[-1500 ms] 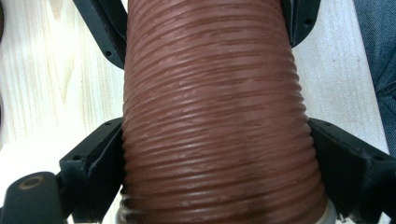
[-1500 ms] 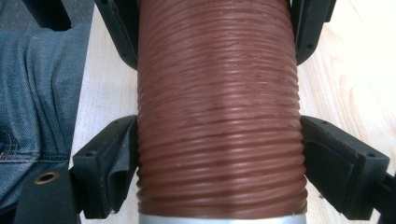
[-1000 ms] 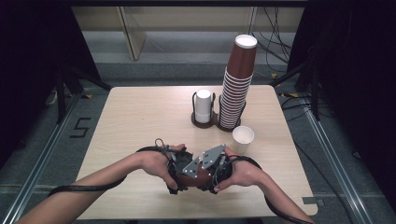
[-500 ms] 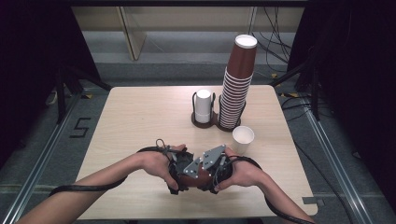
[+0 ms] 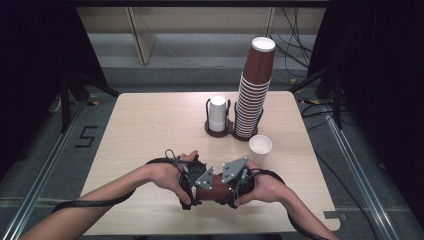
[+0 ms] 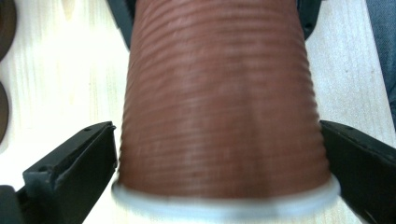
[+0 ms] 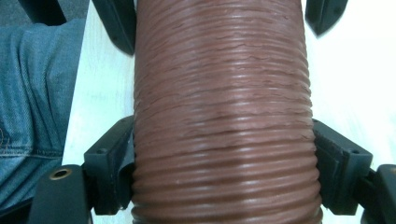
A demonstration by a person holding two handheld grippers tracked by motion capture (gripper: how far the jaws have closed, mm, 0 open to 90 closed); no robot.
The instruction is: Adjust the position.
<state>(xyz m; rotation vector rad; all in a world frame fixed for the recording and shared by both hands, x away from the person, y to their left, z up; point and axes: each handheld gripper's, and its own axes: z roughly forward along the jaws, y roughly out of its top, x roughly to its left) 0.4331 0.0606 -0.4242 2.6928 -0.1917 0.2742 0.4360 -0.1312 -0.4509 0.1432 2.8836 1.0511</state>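
Two grippers meet over a ribbed brown paper cup (image 5: pixel 218 187) lying sideways. Right gripper (image 7: pixel 224 163) clamps it; left gripper (image 6: pixel 219 154), jaws just widened, loosely flanks its rim end.

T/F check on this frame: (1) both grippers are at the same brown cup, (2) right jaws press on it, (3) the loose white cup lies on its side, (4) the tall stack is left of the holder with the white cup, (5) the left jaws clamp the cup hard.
1. Both grippers are at one brown cup: true. The left gripper and the right gripper face each other along it, low over the table.
2. Right jaws press on it: true; both pads meet the ribbed wall.
3. The loose white cup lies on its side: false. It stands upright, mouth up.
4. The tall stack is left of the white cup in the holder: false. It stands to its right.
5. Left jaws clamp hard: false. They have just been opening; they flank the cup, apparently without squeezing it.
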